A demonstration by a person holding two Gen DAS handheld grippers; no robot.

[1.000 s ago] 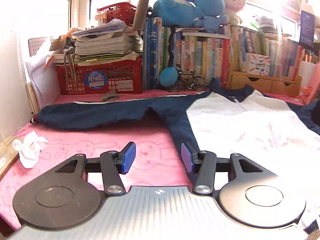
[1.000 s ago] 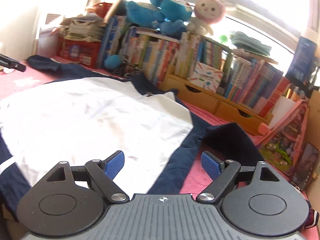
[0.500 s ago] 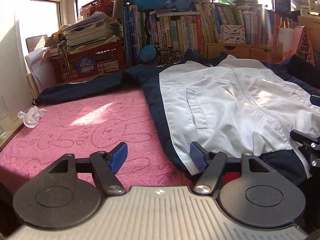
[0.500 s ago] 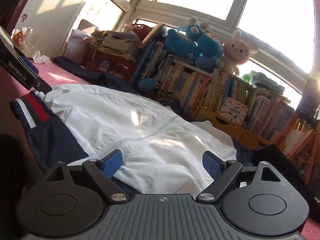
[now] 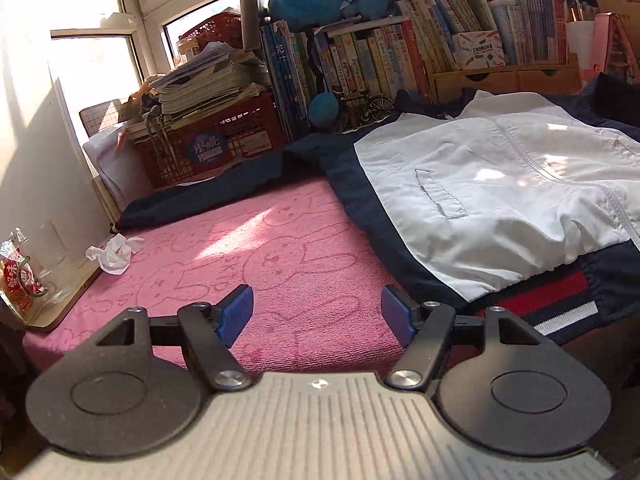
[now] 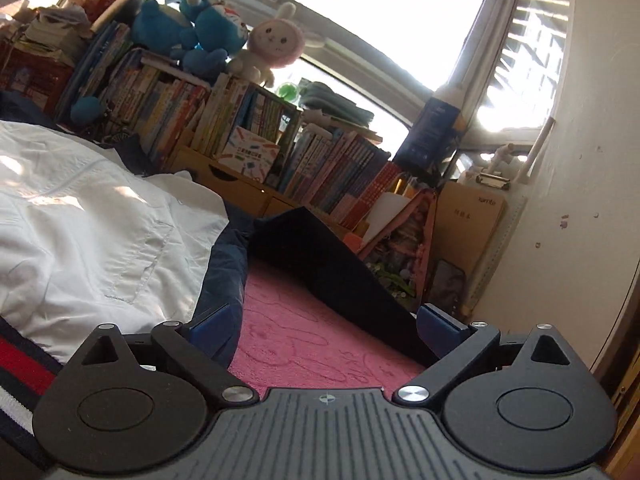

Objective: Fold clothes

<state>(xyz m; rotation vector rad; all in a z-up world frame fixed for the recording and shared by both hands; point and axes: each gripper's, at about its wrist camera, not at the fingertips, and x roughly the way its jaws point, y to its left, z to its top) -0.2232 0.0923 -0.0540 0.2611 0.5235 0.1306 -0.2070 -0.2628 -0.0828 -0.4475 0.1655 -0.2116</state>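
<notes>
A white and navy zip jacket (image 5: 500,196) lies spread front-up on a pink towel (image 5: 280,264), with a red, white and navy hem band (image 5: 560,308). One navy sleeve (image 5: 224,188) stretches left toward the red crate. My left gripper (image 5: 316,314) is open and empty, low over the towel, just left of the hem. In the right wrist view the jacket (image 6: 88,224) lies at left and its other navy sleeve (image 6: 340,276) runs across the towel (image 6: 304,344). My right gripper (image 6: 328,326) is open and empty near the jacket's right side edge.
A red crate (image 5: 216,140) with stacked papers, a row of books (image 5: 400,48) and plush toys (image 6: 192,28) line the back. A crumpled tissue (image 5: 114,252) and a glass mug (image 5: 32,268) sit at left. A wall (image 6: 580,160) and a cardboard box (image 6: 468,220) stand at right.
Both grippers have pulled back toward the near edge of the towel. The left view now shows the hem at right; the right view has swung right toward the sleeve and wall. Both stay open.
</notes>
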